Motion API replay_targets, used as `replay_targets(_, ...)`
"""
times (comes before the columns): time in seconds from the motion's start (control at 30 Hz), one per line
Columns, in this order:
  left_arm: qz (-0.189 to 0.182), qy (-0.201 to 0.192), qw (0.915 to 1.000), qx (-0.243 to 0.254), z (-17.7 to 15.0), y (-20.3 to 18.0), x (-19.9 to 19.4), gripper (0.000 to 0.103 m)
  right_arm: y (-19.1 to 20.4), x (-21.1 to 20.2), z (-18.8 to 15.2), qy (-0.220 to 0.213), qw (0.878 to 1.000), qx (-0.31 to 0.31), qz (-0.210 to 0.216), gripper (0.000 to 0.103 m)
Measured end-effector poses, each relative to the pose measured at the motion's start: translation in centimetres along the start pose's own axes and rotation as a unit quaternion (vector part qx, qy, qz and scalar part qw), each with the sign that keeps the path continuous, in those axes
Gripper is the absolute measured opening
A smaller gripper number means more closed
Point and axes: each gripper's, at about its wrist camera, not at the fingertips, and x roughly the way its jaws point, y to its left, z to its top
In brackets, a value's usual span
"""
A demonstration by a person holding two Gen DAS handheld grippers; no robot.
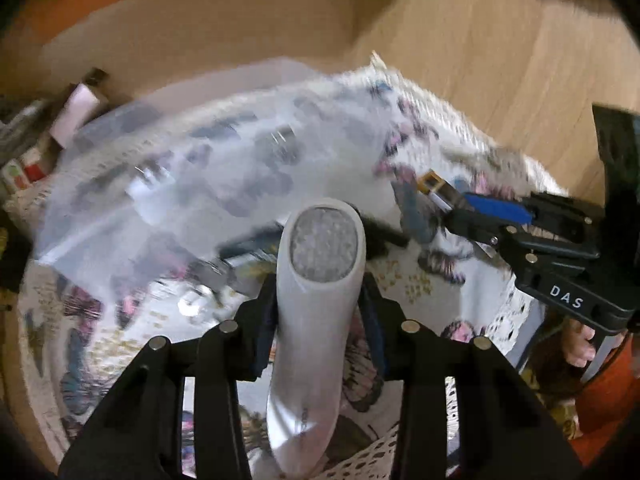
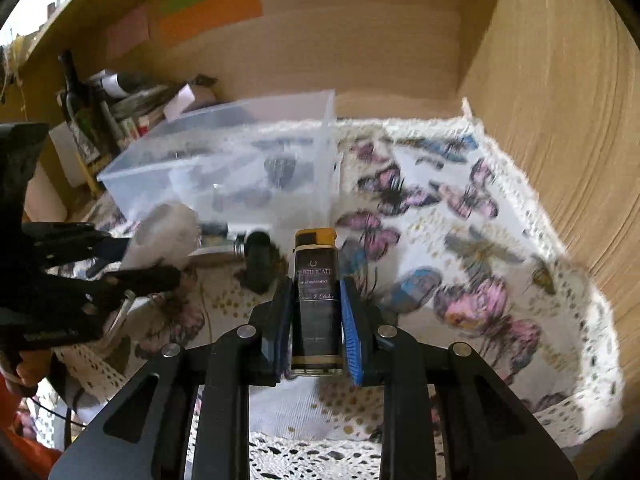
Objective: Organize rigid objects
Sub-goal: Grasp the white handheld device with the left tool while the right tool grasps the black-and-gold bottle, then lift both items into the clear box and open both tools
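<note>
Left gripper point(image 1: 320, 300) clamped on white handheld device point(image 1: 316, 292); right gripper point(image 2: 316, 320) clamped on dark lighter point(image 2: 316, 300). Clear plastic bin point(image 2: 240, 152) ahead-left of right gripper, on butterfly cloth point(image 2: 460, 240).

Home nook, butterfly tablecloth point(image 2: 460, 240) (lace-edged), cluttered wooden shelf point(image 2: 380, 40)

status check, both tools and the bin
Left tool shut on white device. Right tool shut on dark bottle. Clear bin ahead, already holding items. Black piece lies before it.
</note>
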Motion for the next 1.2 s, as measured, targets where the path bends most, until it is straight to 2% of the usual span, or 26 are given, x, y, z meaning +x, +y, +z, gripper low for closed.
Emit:
replay_targets(0.23, 0.027, -0.075, 0.9964, -0.029, 1.4, 2.1, -5.7, 0.039, 0.6, -1.8, 2.6, -0.051, 0.999, -0.010, 0.001, 0.022)
replay_targets(0.4, 0.039, -0.119, 0.9910, -0.047, 2.1, 3.6, -9.0, 0.038, 1.2, -2.5, 4.7, -0.079, 0.997, -0.008, 0.018, 0.022)
replay_targets(0.57, 0.048, -0.151, 0.9859, -0.055, 3.6, 4.8, -11.3, 0.038, 1.8, -2.8, 6.8, -0.100, 0.994, -0.010, 0.030, 0.022)
replay_targets(0.7, 0.078, -0.177, 0.9790, -0.063, 4.7, 5.9, -12.9, 0.038, 2.6, -2.7, 8.5, -0.113, 0.993, -0.020, 0.031, 0.022)
replay_targets(0.8, 0.086, -0.191, 0.9749, -0.075, 5.6, 7.1, -13.4, 0.038, 3.3, -2.6, 9.6, -0.120, 0.992, -0.029, 0.033, 0.022)
replay_targets(1.0, 0.125, -0.188, 0.9710, -0.078, 6.8, 9.1, -11.5, 0.038, 4.6, -0.3, 11.7, -0.110, 0.992, -0.043, 0.044, 0.022)
replay_targets(1.2, 0.138, -0.128, 0.9799, -0.067, 7.1, 10.6, -6.6, 0.038, 6.1, 3.7, 12.3, -0.068, 0.995, -0.058, 0.052, 0.022)
